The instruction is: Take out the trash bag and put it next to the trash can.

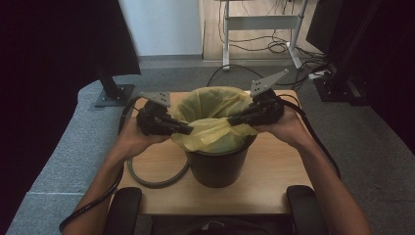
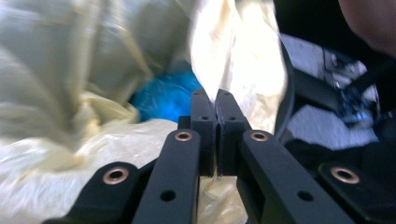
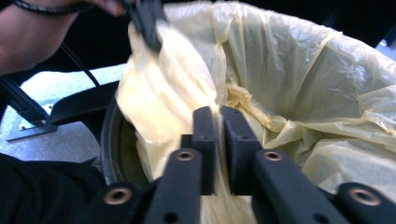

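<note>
While stretched left-right over bin (image 1: 218,164), yellow bag (image 1: 215,129) edge pinched both ends.

No text, label, brand, no. or sign can be read anywhere here, not in the high view nor the two gripper views.
</note>
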Demonstrator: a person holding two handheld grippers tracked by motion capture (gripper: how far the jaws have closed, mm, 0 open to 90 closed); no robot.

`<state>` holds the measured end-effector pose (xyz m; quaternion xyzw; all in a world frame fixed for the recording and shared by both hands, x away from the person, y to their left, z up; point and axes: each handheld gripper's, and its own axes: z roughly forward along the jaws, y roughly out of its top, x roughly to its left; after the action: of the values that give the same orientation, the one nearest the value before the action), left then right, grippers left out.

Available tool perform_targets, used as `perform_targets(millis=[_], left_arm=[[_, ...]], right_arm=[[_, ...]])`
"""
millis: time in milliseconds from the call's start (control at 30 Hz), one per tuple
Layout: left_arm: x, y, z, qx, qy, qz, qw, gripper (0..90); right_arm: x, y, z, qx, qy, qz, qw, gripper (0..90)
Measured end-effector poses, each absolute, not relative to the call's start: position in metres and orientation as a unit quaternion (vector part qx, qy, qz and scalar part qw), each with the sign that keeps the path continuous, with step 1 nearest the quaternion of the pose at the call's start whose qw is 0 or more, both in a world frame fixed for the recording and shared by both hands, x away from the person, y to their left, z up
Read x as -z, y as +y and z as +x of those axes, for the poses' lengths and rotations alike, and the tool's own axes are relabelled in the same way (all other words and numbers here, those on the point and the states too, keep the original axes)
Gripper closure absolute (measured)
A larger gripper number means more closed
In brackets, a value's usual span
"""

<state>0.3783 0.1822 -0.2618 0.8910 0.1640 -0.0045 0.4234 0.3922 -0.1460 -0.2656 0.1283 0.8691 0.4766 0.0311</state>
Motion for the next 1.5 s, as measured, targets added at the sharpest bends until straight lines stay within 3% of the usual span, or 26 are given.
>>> perform_targets(millis=[167, 367, 533, 767, 967, 1100, 1167, 1233, 1267, 1300, 1400, 1500], left_arm=[[0.253, 0.194, 0.39, -0.032, 0.196, 0.885, 0.421, 88.4], [0.255, 0.207, 0.404, -0.053, 0.23, 0.873, 0.428, 88.3], [0.256, 0.213, 0.417, -0.052, 0.246, 0.865, 0.435, 87.9], [0.26, 0.211, 0.435, -0.061, 0.27, 0.865, 0.418, 87.4], [0.266, 0.204, 0.449, -0.072, 0.282, 0.87, 0.398, 83.4], [0.27, 0.201, 0.458, -0.071, 0.293, 0.87, 0.39, 72.9], [0.273, 0.199, 0.462, -0.07, 0.298, 0.872, 0.381, 64.1], [0.276, 0.198, 0.466, -0.072, 0.305, 0.874, 0.371, 52.9], [0.28, 0.198, 0.47, -0.073, 0.312, 0.875, 0.363, 42.6], [0.28, 0.198, 0.47, -0.073, 0.312, 0.875, 0.363, 38.0], [0.286, 0.201, 0.477, -0.066, 0.324, 0.875, 0.355, 32.0], [0.29, 0.204, 0.481, -0.032, 0.327, 0.869, 0.369, 34.2]], right_arm=[[0.266, -0.149, 0.393, -0.469, 0.871, 0.137, 0.053, 58.9], [0.271, -0.161, 0.397, -0.449, 0.876, 0.158, 0.075, 51.5], [0.277, -0.169, 0.399, -0.442, 0.879, 0.162, 0.079, 51.8], [0.281, -0.167, 0.405, -0.417, 0.89, 0.169, 0.077, 74.3], [0.276, -0.171, 0.417, -0.414, 0.882, 0.194, 0.113, 76.6], [0.274, -0.175, 0.425, -0.411, 0.877, 0.21, 0.134, 75.6], [0.275, -0.176, 0.43, -0.406, 0.873, 0.224, 0.153, 64.5], [0.277, -0.176, 0.434, -0.4, 0.867, 0.241, 0.173, 47.4], [0.279, -0.178, 0.44, -0.394, 0.86, 0.26, 0.193, 29.6], [0.279, -0.178, 0.44, -0.394, 0.86, 0.26, 0.193, 29.6], [0.285, -0.179, 0.449, -0.385, 0.857, 0.288, 0.187, 16.8], [0.292, -0.178, 0.455, -0.371, 0.863, 0.294, 0.179, 17.8]])
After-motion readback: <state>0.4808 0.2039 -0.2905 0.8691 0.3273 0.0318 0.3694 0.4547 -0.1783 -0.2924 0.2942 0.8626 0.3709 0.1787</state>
